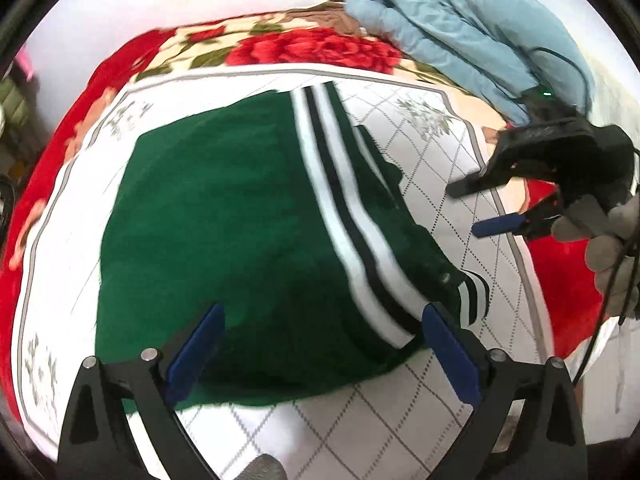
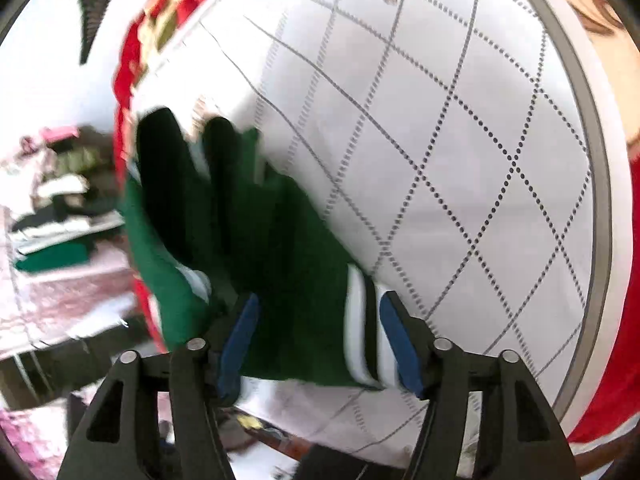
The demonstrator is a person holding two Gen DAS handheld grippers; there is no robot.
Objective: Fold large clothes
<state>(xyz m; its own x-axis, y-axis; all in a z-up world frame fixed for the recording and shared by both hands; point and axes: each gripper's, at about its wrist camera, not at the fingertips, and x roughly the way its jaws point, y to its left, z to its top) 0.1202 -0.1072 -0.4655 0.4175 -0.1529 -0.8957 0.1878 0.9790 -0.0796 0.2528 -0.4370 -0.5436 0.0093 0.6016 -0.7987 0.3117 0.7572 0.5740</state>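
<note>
Item: dark green fleece garment with white and black stripes [image 1: 224, 216], folded flat on my white quilted bed cover [image 1: 432, 152] | left gripper [image 1: 324, 344]: spread wide above its near edge, empty | right gripper [image 1: 472, 208]: apart, off the cloth, held by gloved hand [image 1: 600, 248].

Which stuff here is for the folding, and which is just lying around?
For the folding:
- green garment with white and black stripes
- left gripper, jaws open
- right gripper, jaws open
- white quilted mat under it

Just lying about:
- light blue jacket
- red flowered blanket
- pile of clothes off the bed, blurred
</note>
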